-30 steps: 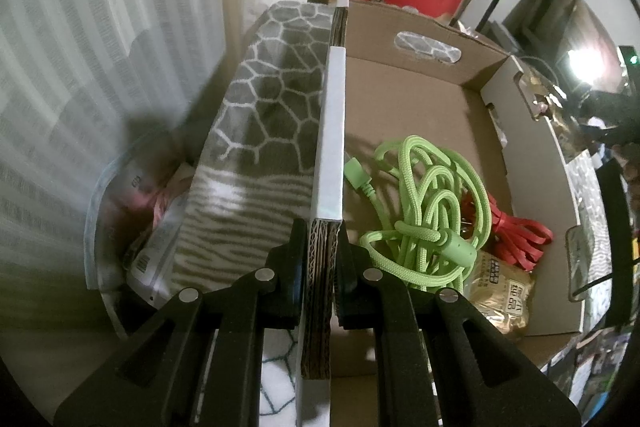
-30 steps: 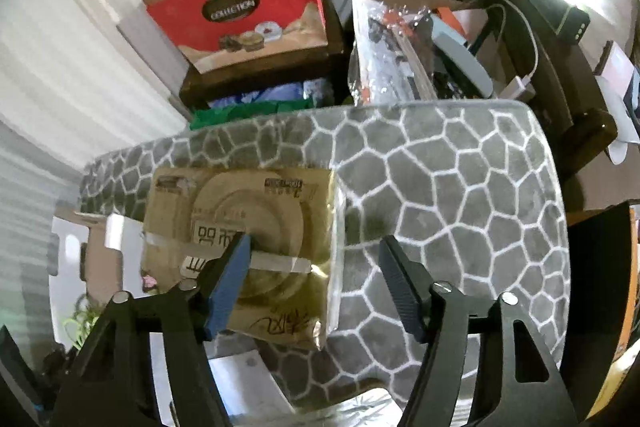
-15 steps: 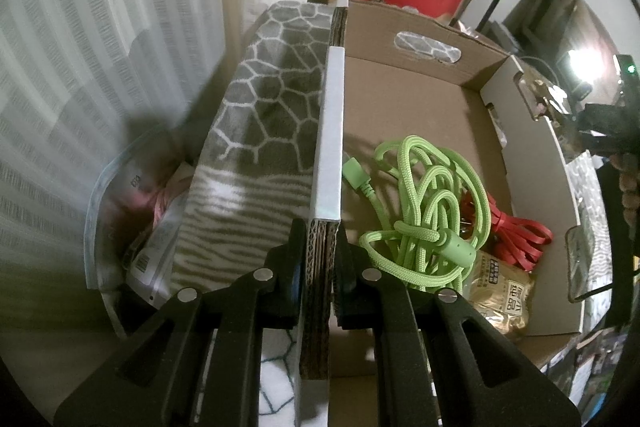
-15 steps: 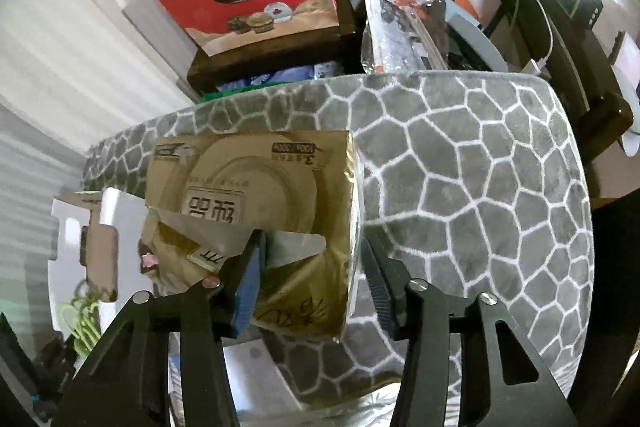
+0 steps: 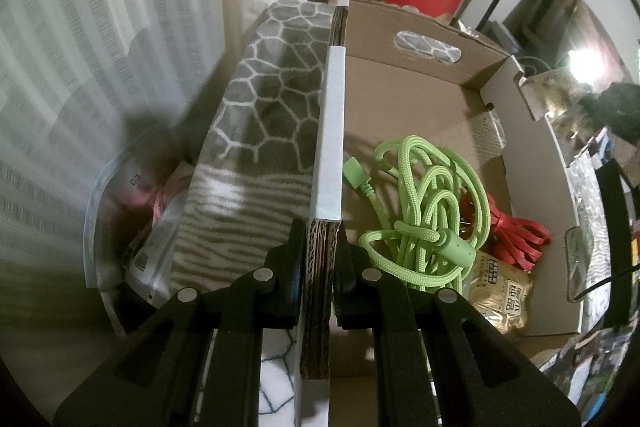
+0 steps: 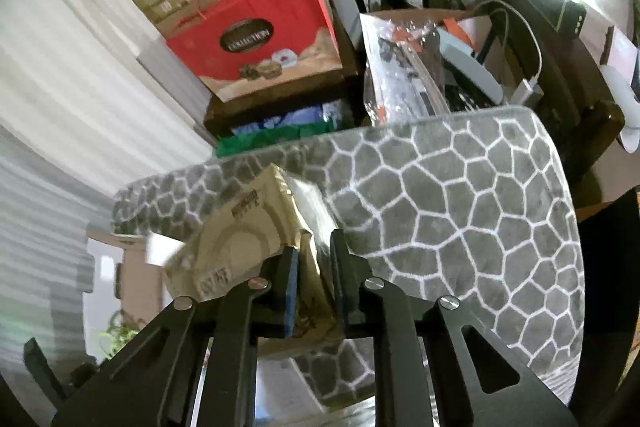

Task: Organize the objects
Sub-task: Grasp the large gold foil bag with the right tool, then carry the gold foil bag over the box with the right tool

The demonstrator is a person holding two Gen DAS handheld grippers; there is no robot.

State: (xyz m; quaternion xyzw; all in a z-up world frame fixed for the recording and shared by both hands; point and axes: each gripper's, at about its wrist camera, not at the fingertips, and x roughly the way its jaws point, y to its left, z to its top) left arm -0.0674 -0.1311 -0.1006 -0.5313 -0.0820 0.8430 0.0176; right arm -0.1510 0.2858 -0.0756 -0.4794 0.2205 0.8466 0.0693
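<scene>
Now right tongs (image 6: pixel 314 277) around lifted packet (image 6: pixel 240 247)

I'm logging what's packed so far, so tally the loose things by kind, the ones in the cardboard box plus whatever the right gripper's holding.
Cables: 2, green cable, red cable
Gold packets: 2, one in the box, one in the right gripper
Total: 4

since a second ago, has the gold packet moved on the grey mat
Yes. The gold packet has tilted up off the grey mat, pinched in the right gripper, whose jaws just closed.
</scene>
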